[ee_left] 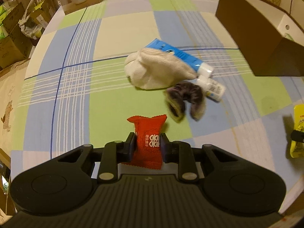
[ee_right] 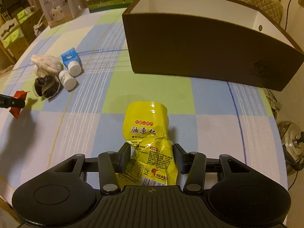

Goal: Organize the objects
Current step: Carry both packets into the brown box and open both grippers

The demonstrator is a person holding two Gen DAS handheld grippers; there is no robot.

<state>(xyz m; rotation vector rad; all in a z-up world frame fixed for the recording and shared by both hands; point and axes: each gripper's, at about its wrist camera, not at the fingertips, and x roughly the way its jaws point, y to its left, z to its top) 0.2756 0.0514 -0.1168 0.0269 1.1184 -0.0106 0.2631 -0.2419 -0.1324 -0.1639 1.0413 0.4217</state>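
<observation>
Left wrist view: a small red packet [ee_left: 147, 142] with white characters is pinched in the left gripper [ee_left: 147, 144] jaws, above the checked surface [ee_left: 76, 87]. A crinkled yellow pouch [ee_right: 148, 144] is clamped by the right gripper [ee_right: 152, 156]. The brown box [ee_right: 199, 43] interior is seen white; contents can't be told.

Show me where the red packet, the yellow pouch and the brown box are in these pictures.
red packet [ee_left: 147, 142]: left wrist view, on its printed front between the tongs.
yellow pouch [ee_right: 146, 133]: right wrist view, on its printed front.
brown box [ee_right: 199, 51]: right wrist view, on its dark outer wall.
</observation>
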